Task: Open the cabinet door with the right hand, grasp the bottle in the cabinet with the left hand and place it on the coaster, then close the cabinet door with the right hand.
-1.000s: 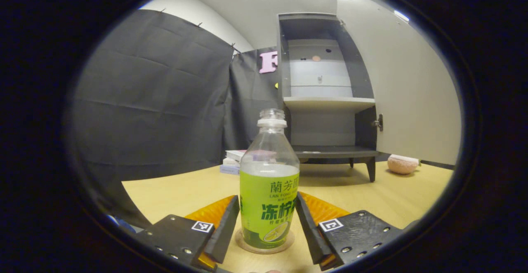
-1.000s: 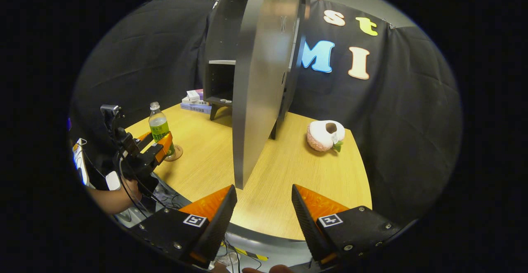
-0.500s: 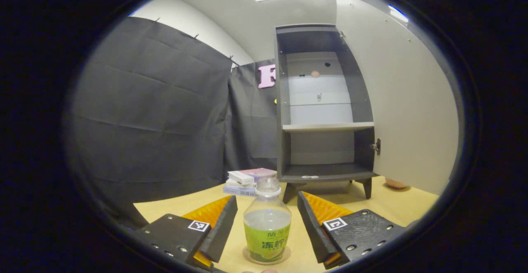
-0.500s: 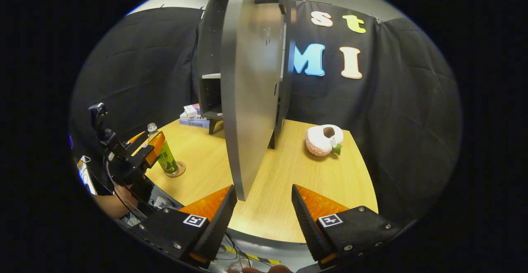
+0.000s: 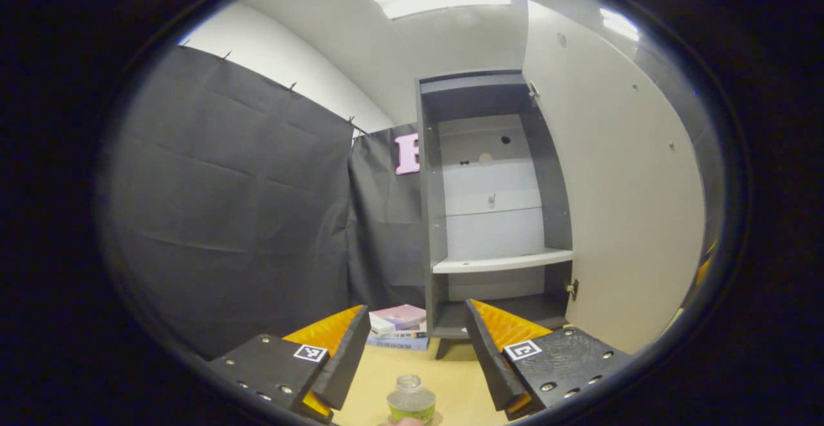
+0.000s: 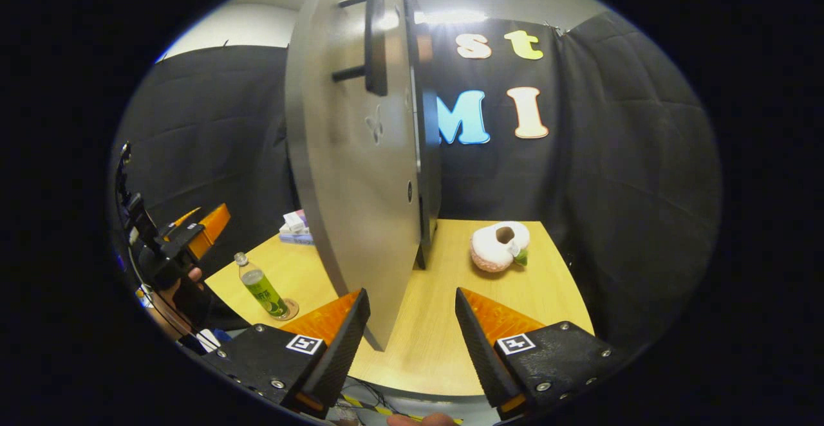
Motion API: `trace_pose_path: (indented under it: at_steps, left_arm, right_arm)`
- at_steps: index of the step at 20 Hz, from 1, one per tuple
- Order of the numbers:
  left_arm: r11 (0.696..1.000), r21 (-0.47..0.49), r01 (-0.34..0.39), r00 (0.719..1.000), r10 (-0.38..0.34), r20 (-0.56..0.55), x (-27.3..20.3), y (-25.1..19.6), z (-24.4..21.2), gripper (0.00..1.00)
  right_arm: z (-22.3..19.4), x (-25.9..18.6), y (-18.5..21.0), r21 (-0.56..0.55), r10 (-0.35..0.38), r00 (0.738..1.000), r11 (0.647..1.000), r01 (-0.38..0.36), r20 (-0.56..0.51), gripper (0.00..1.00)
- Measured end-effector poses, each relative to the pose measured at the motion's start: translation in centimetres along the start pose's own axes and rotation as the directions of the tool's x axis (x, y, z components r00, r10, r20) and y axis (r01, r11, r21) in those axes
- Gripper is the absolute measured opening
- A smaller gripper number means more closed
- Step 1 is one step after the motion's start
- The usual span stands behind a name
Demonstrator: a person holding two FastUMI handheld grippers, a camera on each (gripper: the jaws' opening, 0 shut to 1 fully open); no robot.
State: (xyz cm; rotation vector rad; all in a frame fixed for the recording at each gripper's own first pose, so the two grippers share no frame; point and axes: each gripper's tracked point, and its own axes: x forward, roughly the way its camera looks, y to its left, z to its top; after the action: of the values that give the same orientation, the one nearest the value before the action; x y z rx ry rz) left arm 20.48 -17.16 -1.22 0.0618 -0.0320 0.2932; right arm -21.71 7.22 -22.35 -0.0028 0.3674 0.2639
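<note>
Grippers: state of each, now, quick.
Left gripper: open, empty, above the bottle on the coaster.
Right gripper: open, empty, near the open door.

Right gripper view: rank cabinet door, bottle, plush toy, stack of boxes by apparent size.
1. cabinet door, by far the largest, though it is also nearest the camera
2. plush toy
3. bottle, taller but slimmer than the toy, so close
4. stack of boxes, partly hidden behind the door

One bottle [image 6: 261,286]; one coaster [image 6: 286,311]; one cabinet [image 5: 492,220]; two claws [image 5: 417,349] [image 6: 412,333]
</note>
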Motion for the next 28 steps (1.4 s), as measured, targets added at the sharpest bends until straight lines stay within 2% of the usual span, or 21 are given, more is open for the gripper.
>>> trace_pose_path:
  at_steps: [1,5,6,8,11,14,15,16,17,18,19,20,21,22,23,24,25,27,28]
  left_arm:
    - [1.0,-0.007,0.014,1.0,-0.014,-0.005,-0.3,-0.4,0.5,0.88]
    - [0.996,-0.021,0.088,0.996,-0.088,-0.015,-0.6,-2.2,2.1,0.88]
    - [0.994,-0.017,0.106,0.994,-0.106,-0.017,-0.7,-2.5,2.4,0.79]
    - [0.99,-0.005,0.138,0.99,-0.138,-0.013,-0.8,-3.0,3.0,0.8]
    - [0.986,-0.02,0.166,0.985,-0.167,-0.048,-1.1,-3.5,2.9,0.88]
    - [0.974,-0.076,0.214,0.973,-0.219,-0.07,-1.7,-4.8,2.9,0.88]
    - [0.972,-0.08,0.223,0.971,-0.228,-0.074,-1.7,-4.9,3.0,0.83]
    - [0.969,-0.076,0.235,0.968,-0.24,-0.07,-1.6,-5.0,3.1,0.79]
    - [0.967,-0.066,0.247,0.966,-0.251,-0.065,-1.7,-5.1,3.2,0.79]
    - [0.965,-0.058,0.257,0.964,-0.26,-0.063,-1.8,-5.1,3.3,0.8]
    - [0.961,-0.059,0.271,0.959,-0.274,-0.067,-2.1,-5.3,3.2,0.8]
    - [0.956,-0.062,0.287,0.954,-0.291,-0.073,-2.2,-5.5,3.0,0.79]
    - [0.952,-0.064,0.299,0.95,-0.303,-0.076,-2.3,-5.4,2.9,0.83]
    - [0.948,-0.07,0.311,0.945,-0.316,-0.08,-2.3,-5.5,2.9,0.84]
    - [0.944,-0.076,0.32,0.942,-0.326,-0.086,-2.3,-5.6,2.8,0.83]
    - [0.941,-0.082,0.33,0.937,-0.337,-0.097,-2.3,-5.7,2.5,0.79]
    - [0.937,-0.085,0.338,0.932,-0.346,-0.107,-2.3,-5.7,2.4,0.83]
    - [0.933,-0.09,0.347,0.927,-0.356,-0.117,-2.4,-5.8,2.4,0.83]
    - [0.932,-0.094,0.35,0.926,-0.359,-0.119,-2.4,-5.8,2.3,0.88]
  right_arm:
    - [1.3,0.0,-0.3,0.012,0.001,1.0,1.0,-0.001,0.024,0.83]
    - [7.5,0.4,-2.7,0.015,-0.024,0.989,1.0,0.022,0.145,0.83]
    - [8.8,0.6,-2.8,0.01,-0.02,0.986,1.0,0.019,0.167,0.83]
    - [11.2,0.5,-3.2,0.02,-0.026,0.979,1.0,0.022,0.203,0.84]
    - [15.4,-0.6,-4.4,0.088,-0.083,0.961,0.994,0.061,0.266,0.83]
    - [18.7,-2.2,-5.2,0.124,-0.147,0.93,0.986,0.111,0.337,0.83]
    - [19.3,-2.8,-5.5,0.109,-0.168,0.919,0.984,0.137,0.356,0.84]
    - [20.0,-3.1,-5.6,0.085,-0.186,0.908,0.982,0.167,0.374,0.91]
    - [20.6,-3.6,-5.3,0.055,-0.196,0.897,0.98,0.189,0.396,0.93]
    - [21.0,-3.8,-5.0,0.029,-0.2,0.889,0.978,0.206,0.412,0.89]
    - [20.9,-3.8,-4.3,0.008,-0.195,0.887,0.977,0.211,0.419,0.93]
    - [20.7,-3.7,-3.5,-0.007,-0.188,0.891,0.978,0.209,0.413,0.93]
    - [20.6,-3.6,-2.9,-0.015,-0.177,0.896,0.98,0.2,0.406,0.93]
    - [20.6,-3.5,-2.7,-0.007,-0.186,0.897,0.979,0.206,0.402,0.91]
    - [20.7,-4.0,-2.9,0.008,-0.188,0.897,0.979,0.202,0.401,0.93]
    - [20.9,-4.0,-2.8,0.032,-0.19,0.896,0.981,0.193,0.401,0.9]
    - [21.1,-4.0,-2.7,0.058,-0.189,0.894,0.982,0.182,0.406,0.9]
    - [21.7,-4.1,-2.5,0.075,-0.179,0.889,0.984,0.163,0.422,0.92]
    - [21.8,-4.2,-2.4,0.07,-0.176,0.888,0.984,0.161,0.426,0.92]
